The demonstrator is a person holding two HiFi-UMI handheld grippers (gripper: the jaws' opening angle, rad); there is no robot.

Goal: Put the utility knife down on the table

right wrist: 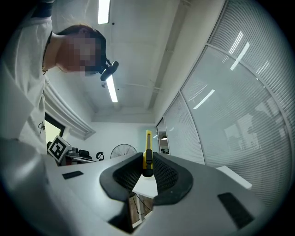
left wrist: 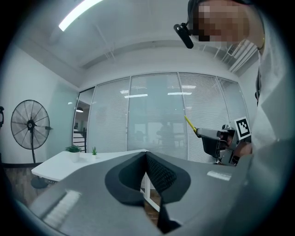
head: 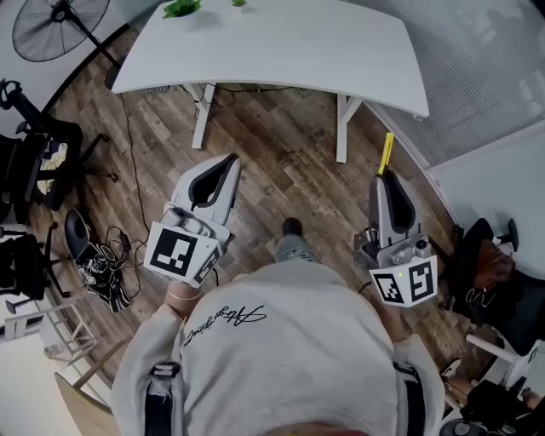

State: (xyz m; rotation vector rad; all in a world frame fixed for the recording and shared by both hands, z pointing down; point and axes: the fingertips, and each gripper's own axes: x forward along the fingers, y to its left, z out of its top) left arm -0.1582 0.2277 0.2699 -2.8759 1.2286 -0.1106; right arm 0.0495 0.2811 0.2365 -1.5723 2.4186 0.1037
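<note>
As seen from the head view, found the utility knife (head: 387,153) clamped between the jaws of the right gripper (head: 384,177), with its yellow body projecting past the tips toward the white table (head: 281,51). Not set down: held in the air over the wood floor (head: 281,162), well apart from the table's near edge.

Confirmed in the right gripper view: both pads pressing on the knife's flanks, a dark part of it seated between them, the yellow length standing up beyond. Found the jaws parted only by the knife's thickness.

Recorded from the left gripper view what the other two do not give: the right gripper in side profile, with the knife slanting up and away from its tips as a thin yellow strip.

Checked the left gripper (head: 230,162): clenched, tips meeting, nothing between them. Verified in its own view, with only a table leg and floor showing below the closed pads.

Seen from the head view alone: the floor layout, with black chairs (head: 34,153) and a tangle of cables (head: 102,272) at left, and the person's light sweatshirt (head: 281,358) at the bottom. Located the standing fan (head: 55,25) in all three views. Noted small green plants (head: 181,8) at the table's far edge, in the head and left gripper views only. Noted a glass wall with blinds (left wrist: 156,115) in both gripper views, and ceiling strip lights (left wrist: 80,14) in those two alone.
</note>
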